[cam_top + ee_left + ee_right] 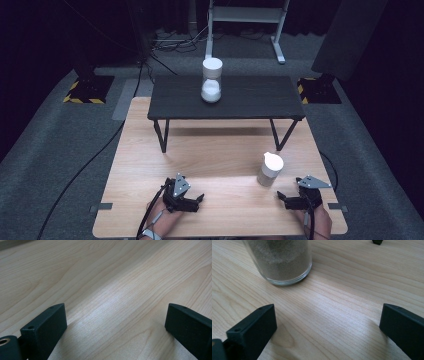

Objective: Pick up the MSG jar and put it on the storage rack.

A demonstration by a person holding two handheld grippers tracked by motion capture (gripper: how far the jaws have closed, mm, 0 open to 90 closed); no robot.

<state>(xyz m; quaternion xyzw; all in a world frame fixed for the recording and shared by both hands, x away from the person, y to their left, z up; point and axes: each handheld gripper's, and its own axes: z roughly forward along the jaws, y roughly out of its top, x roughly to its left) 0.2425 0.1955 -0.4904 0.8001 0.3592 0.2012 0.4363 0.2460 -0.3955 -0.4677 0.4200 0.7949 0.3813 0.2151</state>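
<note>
A glass jar [270,169] with a white lid and sand inside stands on the wooden table [215,155], right of middle. My right gripper [283,199] lies low on the wood just right of it and points left. In the right gripper view its jaws [327,322] stand wide apart with bare wood between them, and the jar's base [282,262] sits ahead to the left, not touching. My left gripper [197,201] rests near the front edge, pointing right. Its jaws [115,322] are also wide open over bare wood.
A low black table [225,97] stands on the far half of the wooden table, and a white sand-timer-shaped object [211,80] stands on top of it. Grey carpet, cables and a white stand's legs [245,30] lie beyond.
</note>
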